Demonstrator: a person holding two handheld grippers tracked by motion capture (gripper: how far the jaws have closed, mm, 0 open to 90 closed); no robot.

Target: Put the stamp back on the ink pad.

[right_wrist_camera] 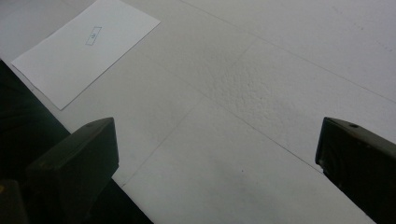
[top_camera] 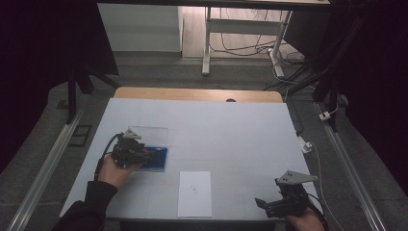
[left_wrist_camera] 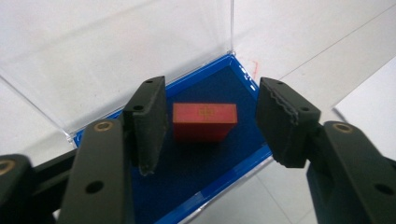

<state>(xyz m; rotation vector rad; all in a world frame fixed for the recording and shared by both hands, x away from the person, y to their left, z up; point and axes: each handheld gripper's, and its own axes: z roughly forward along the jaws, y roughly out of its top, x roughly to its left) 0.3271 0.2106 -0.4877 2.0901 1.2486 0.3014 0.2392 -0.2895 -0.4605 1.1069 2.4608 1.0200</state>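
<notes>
Inside blue case [left_wrist_camera: 196, 172], red block [left_wrist_camera: 204, 121] lengthwise across jaws.

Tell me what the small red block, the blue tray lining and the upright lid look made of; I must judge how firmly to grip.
Small red rectangular block: seemingly hard, matte, with a gold mark on top; plastic or painted wood, unclear.
Dark blue tray lining: dull and light-absorbing, likely felt or velvet.
Clear upright lid: transparent with crisp edges, probably rigid plastic.

Black claws [left_wrist_camera: 210, 121] with brass-ringed screw holes, grey three-cornered top plates, black cables, dark sleeve [top_camera: 94, 197].
</notes>
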